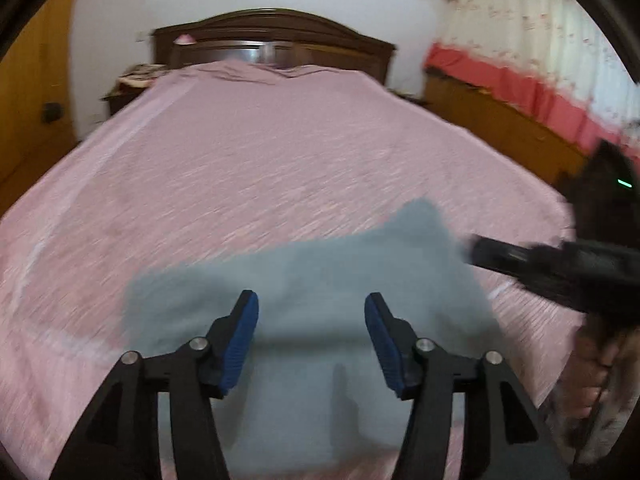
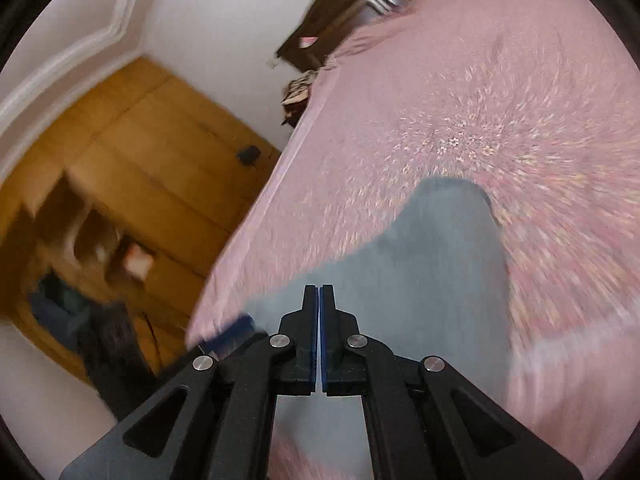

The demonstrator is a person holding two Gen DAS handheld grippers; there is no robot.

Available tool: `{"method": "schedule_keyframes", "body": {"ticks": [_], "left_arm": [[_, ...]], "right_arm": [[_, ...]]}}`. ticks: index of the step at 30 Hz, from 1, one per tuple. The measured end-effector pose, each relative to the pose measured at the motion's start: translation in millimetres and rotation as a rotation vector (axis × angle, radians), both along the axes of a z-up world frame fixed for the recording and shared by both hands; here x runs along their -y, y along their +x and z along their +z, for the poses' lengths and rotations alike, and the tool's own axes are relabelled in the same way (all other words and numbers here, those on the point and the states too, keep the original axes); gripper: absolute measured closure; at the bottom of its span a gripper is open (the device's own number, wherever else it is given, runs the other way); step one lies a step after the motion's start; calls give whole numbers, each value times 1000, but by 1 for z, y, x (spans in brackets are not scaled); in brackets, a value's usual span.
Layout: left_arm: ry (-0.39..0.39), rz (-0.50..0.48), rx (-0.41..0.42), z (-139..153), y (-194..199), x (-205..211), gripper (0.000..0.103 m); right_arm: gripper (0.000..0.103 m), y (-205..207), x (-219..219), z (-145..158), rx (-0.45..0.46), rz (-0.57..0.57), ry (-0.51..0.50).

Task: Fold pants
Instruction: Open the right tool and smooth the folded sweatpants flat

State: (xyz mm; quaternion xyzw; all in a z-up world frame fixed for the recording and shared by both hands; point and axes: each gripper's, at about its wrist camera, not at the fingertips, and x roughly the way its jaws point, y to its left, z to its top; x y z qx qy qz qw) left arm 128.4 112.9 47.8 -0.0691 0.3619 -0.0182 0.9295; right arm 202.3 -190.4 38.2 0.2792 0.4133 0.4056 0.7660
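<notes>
Lying on the near part of the bed point(image 1: 280, 152), close to its near edge, the grey-blue pants point(image 1: 320, 272) look bunched into a compact shape, which suggests the fold is under way or nearly made. The left gripper point(image 1: 311, 308) hangs above the cloth with its blue pads point(image 1: 240, 332) spread apart and nothing between them, probably ready to take an edge or smooth the fabric. The right gripper point(image 2: 319, 304) has its fingers pressed together, pointing along the pants point(image 2: 420, 272); no cloth shows between the pads, so it seems empty, perhaps for pressing or nudging. Both views are blurred, so creases and the exact fold cannot be made out.
</notes>
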Motion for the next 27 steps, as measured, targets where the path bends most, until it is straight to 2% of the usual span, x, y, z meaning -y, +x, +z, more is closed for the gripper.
{"method": "schedule_keyframes", "body": {"ticks": [2,3,4,5,6,8,9,10,11,13,14,15,17,18,19,21,24,27], "left_arm": [[33,28,-77,-19,29,1,44],[69,53,-118,-34,39,-1,46],[98,63,-141,-45,45,2,47],[105,46,-138,-54,48,4,47],[122,37,-121,-56,46,6,47],[182,31,-116,-50,40,15,48],[192,30,-113,-41,36,19,47],[181,22,-101,-35,33,22,47],[155,8,-77,-30,27,23,46],[101,0,-53,-26,15,23,44],[79,1,-65,-30,14,25,44],[70,5,-90,-36,11,27,44],[97,22,-124,-54,9,29,43],[108,27,-106,-53,6,31,44],[144,32,-103,-51,4,36,44],[206,35,-97,-42,1,48,44],[183,-9,-41,-31,1,60,42],[193,-3,-90,-45,-4,67,40]], "right_arm": [[101,34,2,-32,-118,-78,23],[103,41,2,-43,-148,-114,7],[103,48,7,-59,-179,-178,-57],[103,48,14,-69,-206,-223,-78],[103,41,19,-68,-213,-247,-42],[99,19,21,-49,-148,-309,-120],[99,2,21,-37,-96,-324,-126],[99,-12,23,-32,-71,-321,-97],[99,-28,20,-28,-46,-270,8],[99,-42,16,-35,-61,-172,155],[99,-46,9,-41,-77,-149,177],[99,-48,8,-45,-85,-152,161],[101,-47,4,-65,-164,-197,-12],[102,-46,4,-73,-209,-192,-15],[101,-45,9,-76,-242,-192,39],[100,-49,20,-66,-242,-229,55],[100,-52,35,-46,-181,-246,78],[100,-63,50,-55,-223,-262,75]]}}
